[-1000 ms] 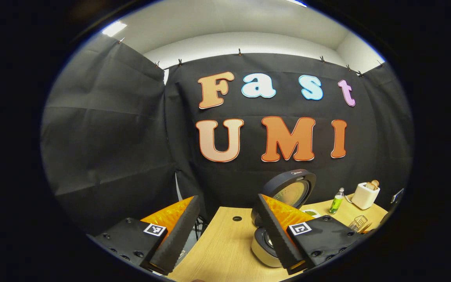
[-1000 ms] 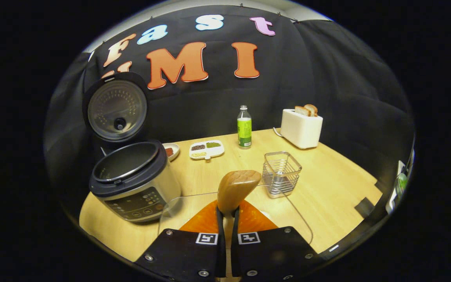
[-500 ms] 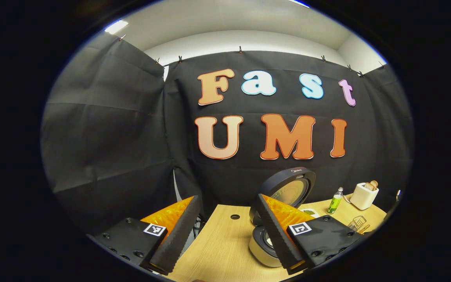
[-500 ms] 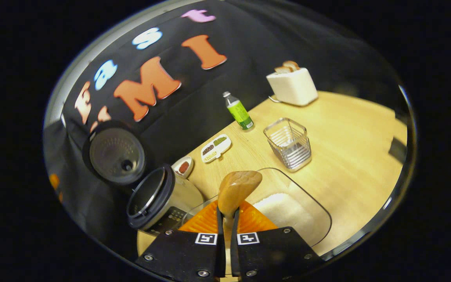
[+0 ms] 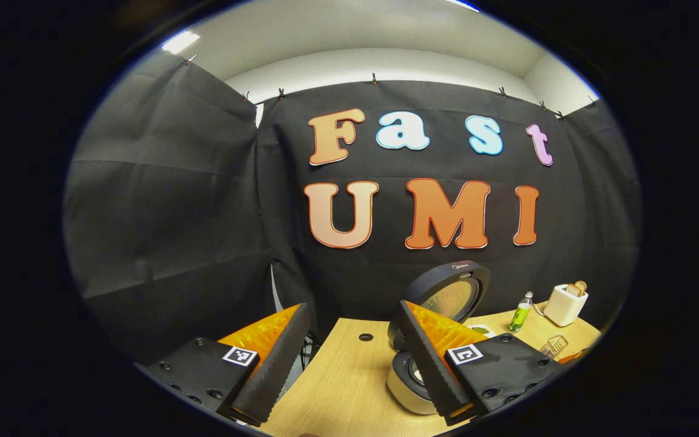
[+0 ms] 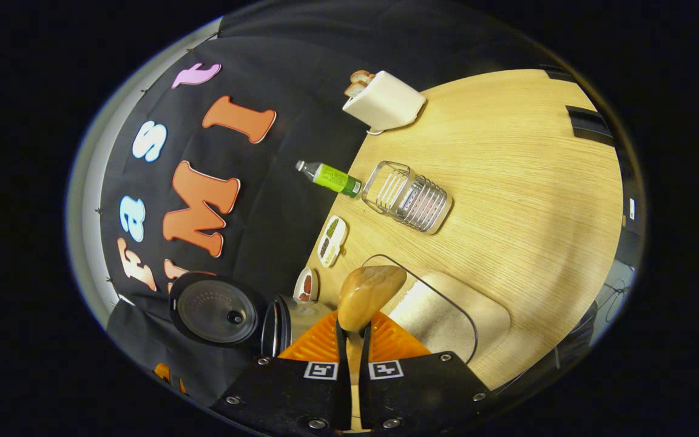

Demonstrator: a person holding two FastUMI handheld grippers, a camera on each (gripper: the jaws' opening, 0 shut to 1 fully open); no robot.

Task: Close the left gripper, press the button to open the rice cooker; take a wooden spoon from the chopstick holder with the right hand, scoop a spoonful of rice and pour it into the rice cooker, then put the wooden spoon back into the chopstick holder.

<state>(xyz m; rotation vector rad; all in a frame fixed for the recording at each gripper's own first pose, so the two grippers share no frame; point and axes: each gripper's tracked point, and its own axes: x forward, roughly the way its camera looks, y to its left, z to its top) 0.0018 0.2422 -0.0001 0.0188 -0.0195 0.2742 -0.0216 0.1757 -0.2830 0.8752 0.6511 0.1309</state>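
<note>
Wooden spoon [image 6: 366,295] in right gripper [image 6: 352,340]

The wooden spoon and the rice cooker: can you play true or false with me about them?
1. The rice cooker lid is open. True.
2. The right claw holds the wooden spoon. True.
3. The left claw is squeezed shut. False: it is open, holding nothing.
4. The wire holder has the spoon in it. False: the spoon is in the right claw.
5. The toaster has bread in it. True.
</note>
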